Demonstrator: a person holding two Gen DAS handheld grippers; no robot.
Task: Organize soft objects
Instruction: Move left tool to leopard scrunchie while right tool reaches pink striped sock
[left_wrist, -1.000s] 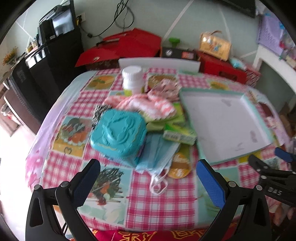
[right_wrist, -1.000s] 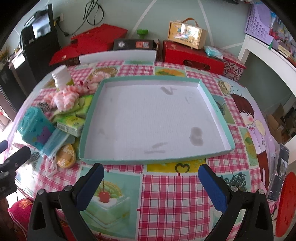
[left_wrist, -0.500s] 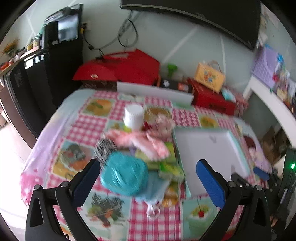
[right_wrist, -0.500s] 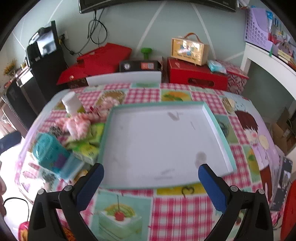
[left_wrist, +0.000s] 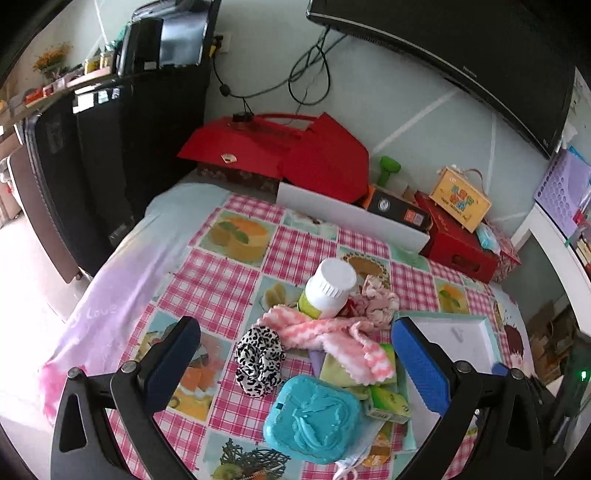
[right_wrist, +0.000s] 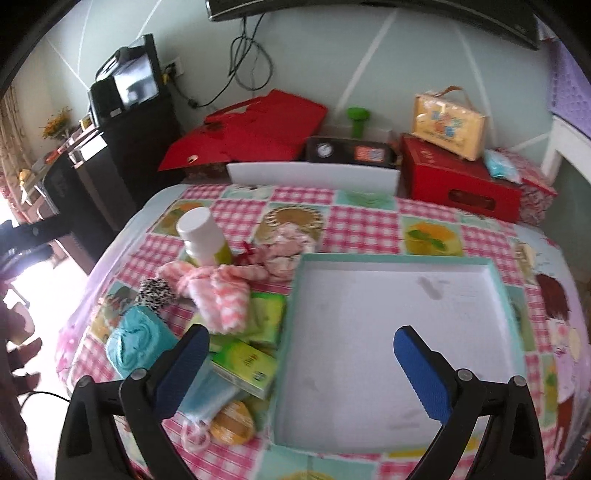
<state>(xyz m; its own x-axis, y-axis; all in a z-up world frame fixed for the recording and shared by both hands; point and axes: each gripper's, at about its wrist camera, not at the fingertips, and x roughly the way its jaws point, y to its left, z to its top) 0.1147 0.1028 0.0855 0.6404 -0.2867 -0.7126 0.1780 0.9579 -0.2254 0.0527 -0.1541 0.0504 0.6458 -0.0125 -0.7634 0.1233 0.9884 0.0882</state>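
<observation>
Soft-goods pile, worktop left side; tray (right_wrist: 399, 332) empty.
Both grippers, left gripper (left_wrist: 295, 354) and right gripper (right_wrist: 301, 365), apart, empty; risk: pink scarf (left_wrist: 325, 332) snagging bottle (left_wrist: 327, 288), toppling it.

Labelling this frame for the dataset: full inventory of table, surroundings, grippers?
Shallow teal-rimmed white tray: 1, table's right half, holds nothing.
Pink-white fuzzy sock: 1, centre of pile left of tray.
Leopard-print scrunchie: 1, black-white, left of sock.
Pink floral scrunchie: 1, behind sock.
White-capped plastic bottle: 1, upright, back of pile.
Teal embossed plastic case: 1, front of pile.
Green tissue packs: at least 2, beside tray.
Blue face mask: 1, front edge.
Red boxes: several, behind table.
Left gripper: open, over pile.
Right gripper: open, over tray edge.
</observation>
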